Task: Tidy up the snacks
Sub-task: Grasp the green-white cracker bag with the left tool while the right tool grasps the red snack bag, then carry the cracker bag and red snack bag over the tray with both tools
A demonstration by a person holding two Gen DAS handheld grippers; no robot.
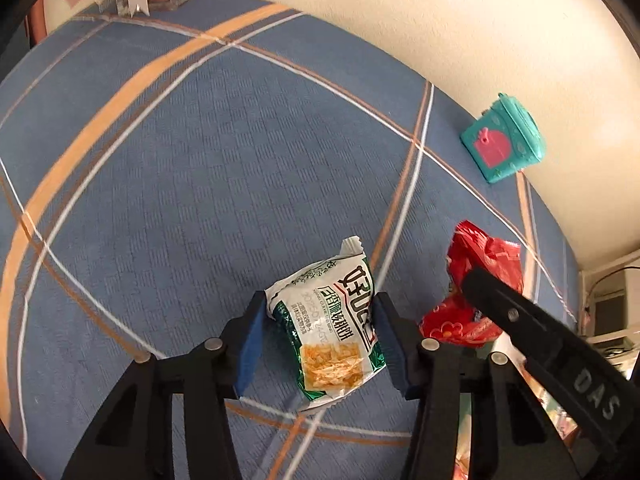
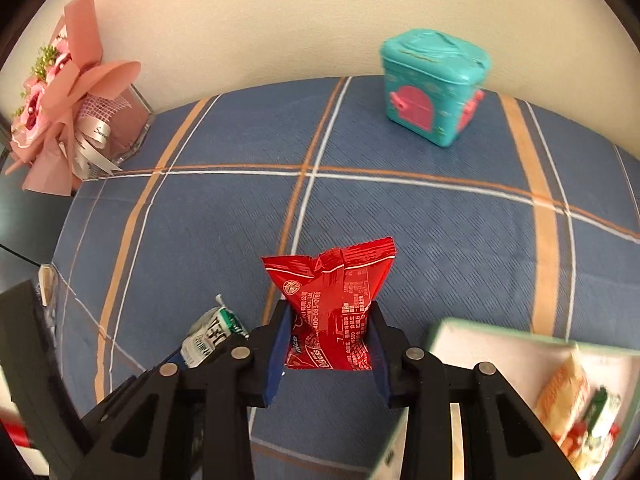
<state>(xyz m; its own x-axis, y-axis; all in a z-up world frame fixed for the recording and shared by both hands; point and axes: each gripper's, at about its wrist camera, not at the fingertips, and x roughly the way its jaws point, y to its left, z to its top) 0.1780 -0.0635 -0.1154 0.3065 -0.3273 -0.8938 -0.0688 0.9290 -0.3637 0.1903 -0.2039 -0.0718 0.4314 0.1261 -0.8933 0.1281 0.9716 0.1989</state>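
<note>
Risk lies in both soft grips: the left gripper [image 1: 320,340] fingers pinch the green-white snack packet [image 1: 332,328] and the right gripper [image 2: 330,344] fingers squeeze the red snack packet [image 2: 334,308], both above the table [image 2: 420,232], so either slippery wrapper could slide out before reaching the open box [image 2: 496,338] beside the right gripper.

Both wrist views are evenly and warmly lit, with soft, faint shadows. Strong fisheye distortion bows the checked cloth [image 1: 168,152] and cream wall [image 1: 440,32], and a dark vignette rings each frame. Motion blur smears the teal box [image 2: 434,88] and the open box [image 2: 520,344] at lower right. Glare glints on the red packet [image 2: 336,304]; its print stays legible.
</note>
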